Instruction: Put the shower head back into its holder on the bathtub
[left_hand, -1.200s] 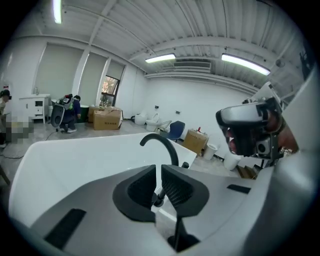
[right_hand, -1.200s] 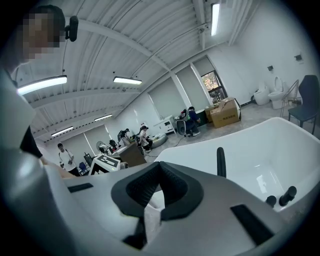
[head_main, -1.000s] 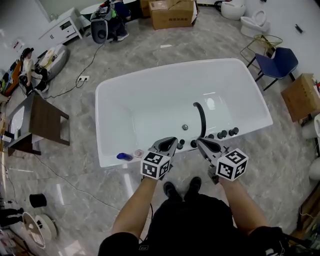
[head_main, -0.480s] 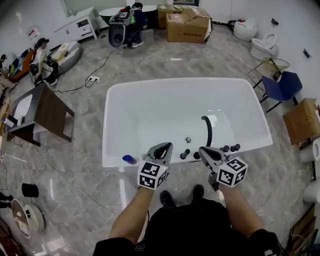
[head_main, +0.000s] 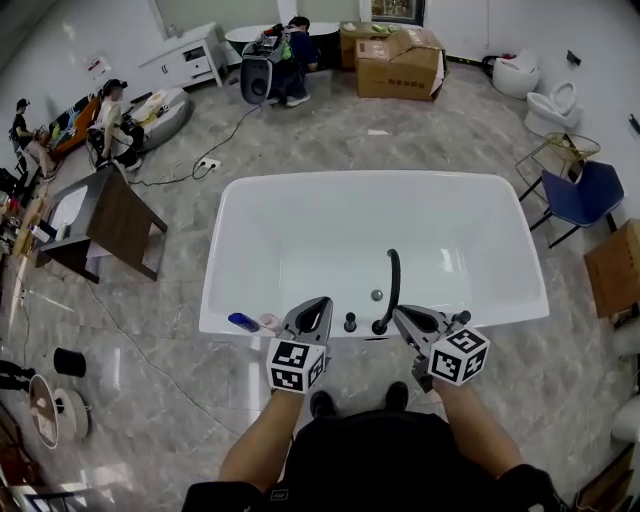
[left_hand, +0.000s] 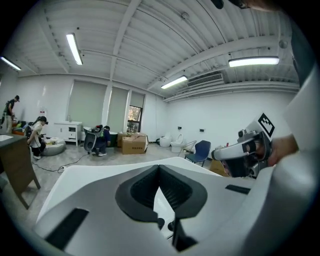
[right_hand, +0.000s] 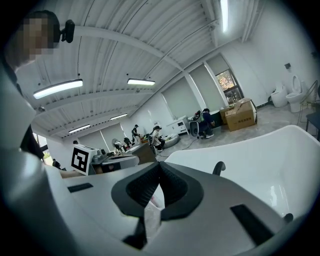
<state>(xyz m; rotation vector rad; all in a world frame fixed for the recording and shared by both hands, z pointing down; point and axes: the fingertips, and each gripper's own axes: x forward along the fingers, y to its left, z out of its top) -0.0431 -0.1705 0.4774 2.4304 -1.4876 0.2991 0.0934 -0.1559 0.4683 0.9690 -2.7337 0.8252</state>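
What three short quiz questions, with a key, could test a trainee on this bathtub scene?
1. True or false: the left gripper holds something.
2. Which colour is the chair? A red, B blue, C green.
3. Fill in: the blue object lies on the near ____ of the bathtub.
Key: 1 false, its jaws are shut on nothing; 2 B; 3 rim.

Head camera steeply above bathtub (head_main: 320, 240)
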